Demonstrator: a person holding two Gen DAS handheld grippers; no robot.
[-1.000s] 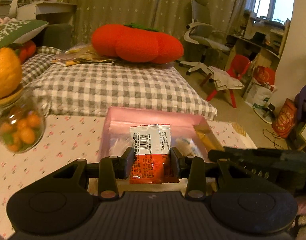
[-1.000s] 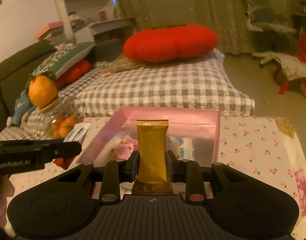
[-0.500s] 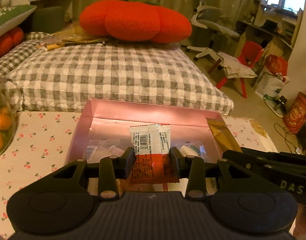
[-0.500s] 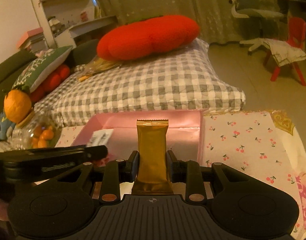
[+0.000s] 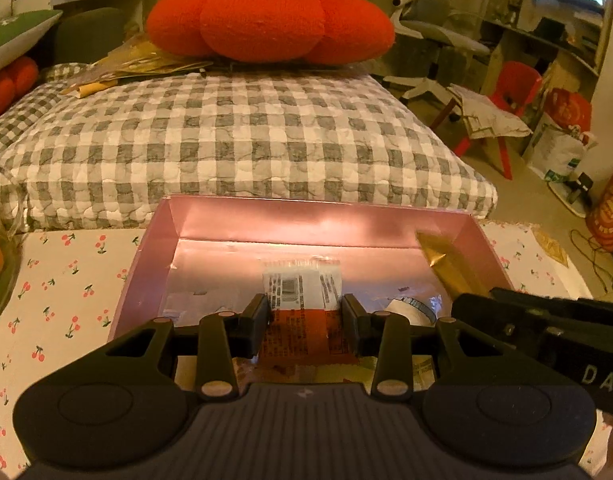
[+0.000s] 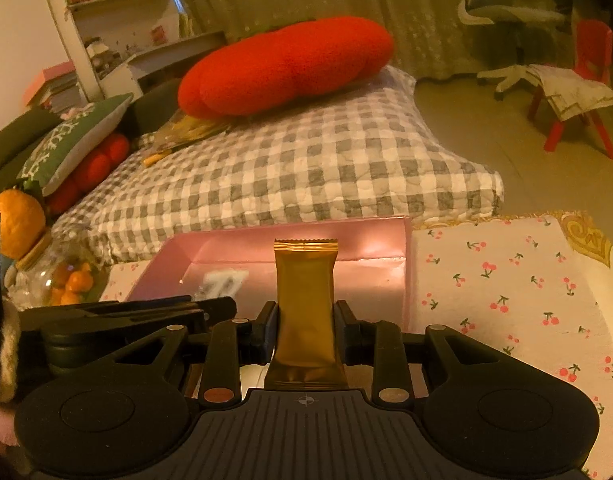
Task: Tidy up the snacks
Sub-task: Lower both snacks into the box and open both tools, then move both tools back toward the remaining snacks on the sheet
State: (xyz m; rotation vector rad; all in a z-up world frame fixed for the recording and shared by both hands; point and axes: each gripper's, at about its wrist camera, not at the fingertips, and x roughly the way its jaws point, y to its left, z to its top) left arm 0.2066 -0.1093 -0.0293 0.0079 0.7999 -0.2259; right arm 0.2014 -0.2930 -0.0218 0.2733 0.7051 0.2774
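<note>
Gold packet (image 6: 305,300) between right tongs (image 6: 306,326)

Left claw (image 5: 305,312): matt black plastic, ribbed housing, dull metal rivet heads. Right claw (image 6: 305,322): same finish.

Red-and-white sachet (image 5: 302,300): glossy plastic film, printed, with a serrated seal edge. Gold sachet (image 6: 305,300): metallic foil, smooth, satin sheen, crimped top seal.

Pink box (image 5: 306,220): smooth card with a pearly, reflective inner lining. Clear wrappers (image 5: 416,308) inside it: crinkled transparent film.

Table (image 6: 506,280): matt woven cloth printed with cherries. Checked quilt (image 5: 226,136): soft stitched cotton, puckered. Red cushion (image 5: 266,20): coarse, fuzzy plush. Jar (image 6: 54,276): clear glossy glass. Red chair (image 6: 590,60): smooth moulded plastic.
</note>
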